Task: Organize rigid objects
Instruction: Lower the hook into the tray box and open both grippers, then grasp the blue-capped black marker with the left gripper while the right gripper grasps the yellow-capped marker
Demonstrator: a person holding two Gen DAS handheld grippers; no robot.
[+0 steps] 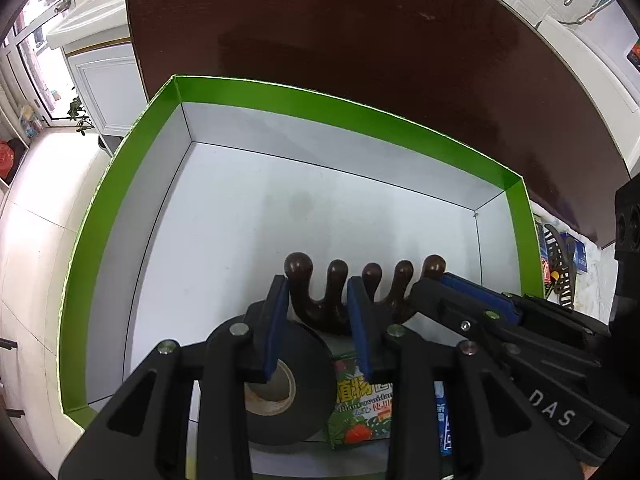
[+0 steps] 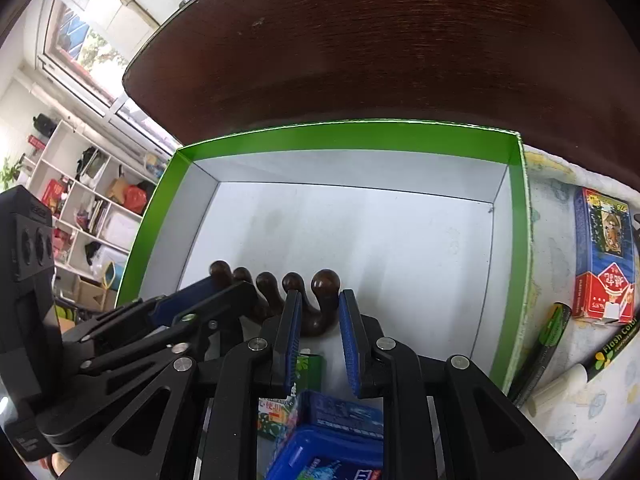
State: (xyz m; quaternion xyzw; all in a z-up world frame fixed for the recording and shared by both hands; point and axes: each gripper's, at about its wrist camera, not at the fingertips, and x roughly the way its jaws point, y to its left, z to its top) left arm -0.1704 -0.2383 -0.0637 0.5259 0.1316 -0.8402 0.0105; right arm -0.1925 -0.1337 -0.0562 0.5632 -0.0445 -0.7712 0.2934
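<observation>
A dark brown wooden massager with several knobbed prongs sits inside a green-rimmed white box. My left gripper is shut on the massager's left prongs. My right gripper is closed around its rightmost prong, with the blue pads against it. In the left wrist view the right gripper reaches in from the right. Below the massager lie a black tape roll, a green printed packet and a blue box.
The box stands on a dark wooden table. Right of the box lie a red and blue card pack, a green tube and a black and white marker. Shelves and a window are at the left.
</observation>
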